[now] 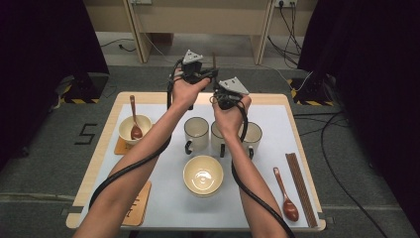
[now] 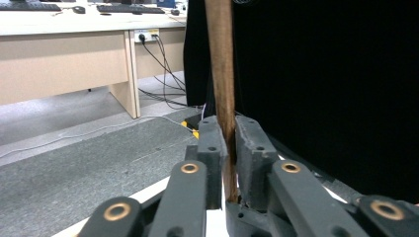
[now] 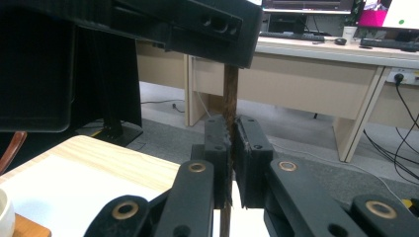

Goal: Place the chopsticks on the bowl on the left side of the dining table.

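Grey carpet and pale office desks lie beyond the wooden counter (image 1: 297,129), which is covered by a white mat. Above its far edge a person holds up both claws close together. The left claw (image 2: 228,143) is clenched on a brown wooden stick (image 2: 221,64) that rises upright between its jaws. The right claw (image 3: 231,143), just beside and below the left one, is clenched on the same stick lower down, with the stick passing up between its jaws toward the left claw's black body. On the counter stand three mugs (image 1: 196,133), a cream bowl (image 1: 203,174) near the front, a second bowl (image 1: 130,126) at the left with a spoon (image 1: 134,119) in it, another spoon (image 1: 286,196) and a pair of chopsticks (image 1: 300,188) at the right.
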Demonstrator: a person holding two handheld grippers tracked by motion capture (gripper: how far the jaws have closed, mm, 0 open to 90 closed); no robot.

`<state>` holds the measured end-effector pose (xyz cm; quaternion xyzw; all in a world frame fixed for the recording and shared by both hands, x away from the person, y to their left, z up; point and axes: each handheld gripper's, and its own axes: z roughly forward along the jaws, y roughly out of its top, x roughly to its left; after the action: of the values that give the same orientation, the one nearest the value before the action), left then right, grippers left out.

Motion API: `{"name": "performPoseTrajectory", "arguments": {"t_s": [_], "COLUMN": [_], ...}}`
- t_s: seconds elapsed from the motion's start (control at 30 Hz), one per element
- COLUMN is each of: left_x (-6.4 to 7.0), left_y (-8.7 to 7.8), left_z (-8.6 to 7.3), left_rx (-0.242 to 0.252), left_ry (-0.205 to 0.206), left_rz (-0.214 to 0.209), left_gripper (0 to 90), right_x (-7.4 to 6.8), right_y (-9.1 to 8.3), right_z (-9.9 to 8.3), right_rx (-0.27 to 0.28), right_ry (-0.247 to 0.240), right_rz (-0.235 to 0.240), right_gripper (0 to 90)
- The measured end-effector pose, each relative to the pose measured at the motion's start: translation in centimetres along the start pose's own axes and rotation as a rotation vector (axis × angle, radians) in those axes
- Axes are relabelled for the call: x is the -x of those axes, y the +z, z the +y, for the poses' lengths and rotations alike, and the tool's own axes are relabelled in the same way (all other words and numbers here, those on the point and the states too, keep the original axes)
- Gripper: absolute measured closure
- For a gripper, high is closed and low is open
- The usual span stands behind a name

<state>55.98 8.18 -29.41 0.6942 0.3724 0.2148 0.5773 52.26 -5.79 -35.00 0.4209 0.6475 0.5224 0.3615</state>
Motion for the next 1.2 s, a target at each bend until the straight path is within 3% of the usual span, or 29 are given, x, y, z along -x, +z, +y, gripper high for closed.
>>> {"name": "performPoseTrajectory", "arguments": {"t_s": [0.13,0.33,0.5,0.73,1.2], "left_x": [0.2,0.2,-0.4,-1.2,-2.7], "left_y": [-0.1,-0.5,-1.4,-2.8,-5.8], "left_z": [0.1,0.3,0.3,0.4,0.5], "left_rx": [0.005,0.021,0.025,0.039,0.042], "left_ry": [0.017,0.035,0.03,0.047,0.073], "left_rz": [-0.002,0.013,0.04,0.06,0.113], "left_gripper": [83.2,83.2,83.2,83.2,83.2], "right_x": [0.0,-0.1,-0.2,0.6,2.8], "right_y": [0.0,-0.3,-1.1,-1.7,-3.1], "right_z": [0.2,0.6,0.8,0.8,0.7], "right_rx": [-0.009,-0.053,-0.082,-0.111,-0.157], "right_ry": [0.003,-0.003,-0.013,-0.009,-0.007], "right_rz": [0.005,0.021,0.033,0.038,-0.001], "right_gripper": [83.3,67.5,62.6,60.0,60.4]}}
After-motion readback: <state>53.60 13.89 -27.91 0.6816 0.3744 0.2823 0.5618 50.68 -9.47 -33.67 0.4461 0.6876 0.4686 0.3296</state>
